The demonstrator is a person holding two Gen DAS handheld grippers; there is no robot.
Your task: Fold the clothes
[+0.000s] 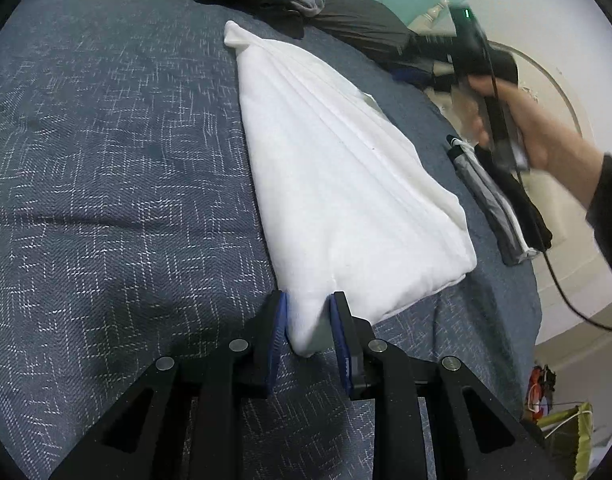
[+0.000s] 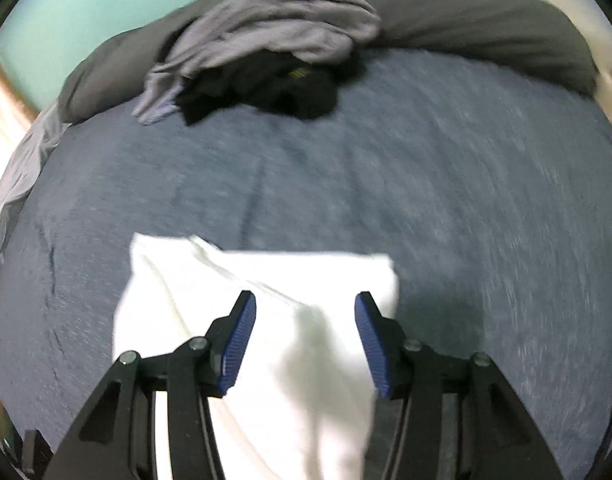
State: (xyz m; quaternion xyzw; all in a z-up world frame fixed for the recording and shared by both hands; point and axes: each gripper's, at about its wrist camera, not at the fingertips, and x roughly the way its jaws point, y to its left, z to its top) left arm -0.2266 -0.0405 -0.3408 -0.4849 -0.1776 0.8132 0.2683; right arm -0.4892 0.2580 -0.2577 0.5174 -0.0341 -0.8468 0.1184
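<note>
A folded white garment [image 1: 325, 168] lies on the blue patterned bedspread [image 1: 106, 160], tapering away from me in the left wrist view. My left gripper [image 1: 309, 306] is shut on its near corner, with the cloth filling the gap between the blue pads. In the right wrist view, which is blurred, my right gripper [image 2: 305, 312] hangs open above the white garment [image 2: 266, 280] with nothing between its fingers. A person's hand [image 1: 517, 120] holds that gripper up at the bed's right side in the left wrist view.
A heap of grey and black clothes [image 2: 274, 40] lies at the far end of the bed against a dark grey pillow [image 2: 485, 12]. Folded grey and black items [image 1: 489, 200] rest near the bed's right edge. A cable trails from the hand.
</note>
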